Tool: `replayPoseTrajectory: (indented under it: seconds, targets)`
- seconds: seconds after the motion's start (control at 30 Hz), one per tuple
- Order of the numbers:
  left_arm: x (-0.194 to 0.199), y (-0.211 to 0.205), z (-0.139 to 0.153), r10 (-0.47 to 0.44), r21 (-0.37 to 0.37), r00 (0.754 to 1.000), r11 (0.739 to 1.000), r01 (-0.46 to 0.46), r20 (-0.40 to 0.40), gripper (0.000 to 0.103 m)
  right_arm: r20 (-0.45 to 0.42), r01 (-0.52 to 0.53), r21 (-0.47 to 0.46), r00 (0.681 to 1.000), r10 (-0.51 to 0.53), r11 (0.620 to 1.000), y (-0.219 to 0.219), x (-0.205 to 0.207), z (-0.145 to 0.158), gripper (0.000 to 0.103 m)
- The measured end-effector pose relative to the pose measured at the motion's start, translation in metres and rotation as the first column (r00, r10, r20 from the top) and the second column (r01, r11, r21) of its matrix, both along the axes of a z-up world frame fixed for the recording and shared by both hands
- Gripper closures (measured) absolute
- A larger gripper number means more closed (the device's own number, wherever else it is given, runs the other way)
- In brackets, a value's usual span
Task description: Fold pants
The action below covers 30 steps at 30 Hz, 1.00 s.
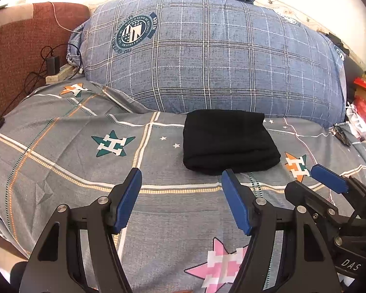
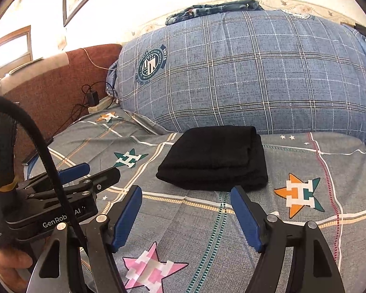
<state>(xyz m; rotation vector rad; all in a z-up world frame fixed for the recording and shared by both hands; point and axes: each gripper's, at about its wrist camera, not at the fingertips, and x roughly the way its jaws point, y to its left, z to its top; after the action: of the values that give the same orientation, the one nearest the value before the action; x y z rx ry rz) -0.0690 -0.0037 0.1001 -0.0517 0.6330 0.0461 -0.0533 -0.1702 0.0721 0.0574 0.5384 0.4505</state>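
Folding looks finished: black pants (image 1: 228, 141) lie stacked on the bed (image 1: 61, 161); left claw (image 1: 181, 200) and right claw (image 2: 186, 216) are released, empty, needing only withdrawal.

black pants (image 1: 228, 140) folded flat on bedsheet (image 1: 61, 161)

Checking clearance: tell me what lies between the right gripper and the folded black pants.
Only bare bedsheet separates the right gripper from the pants, per the right wrist view.

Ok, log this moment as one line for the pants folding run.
pants: folded, on bed | left gripper: open, empty | right gripper: open, empty | contact: none
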Motion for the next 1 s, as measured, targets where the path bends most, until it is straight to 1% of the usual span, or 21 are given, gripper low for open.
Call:
replayPoseTrajectory:
  seconds: [0.73,1.0]
  targets:
    - [0.008,-0.005,0.000,0.002,-0.003,1.000,1.000,-0.002,-0.004,0.035,-0.015,0.008,-0.001,1.000,-0.008,1.000,-0.003,0.008,-0.001,0.030]
    - [0.014,-0.009,0.000,-0.011,0.010,1.000,1.000,0.011,0.001,0.035,-0.019,0.010,0.003,1.000,-0.010,1.000,-0.009,0.018,-0.001,0.030]
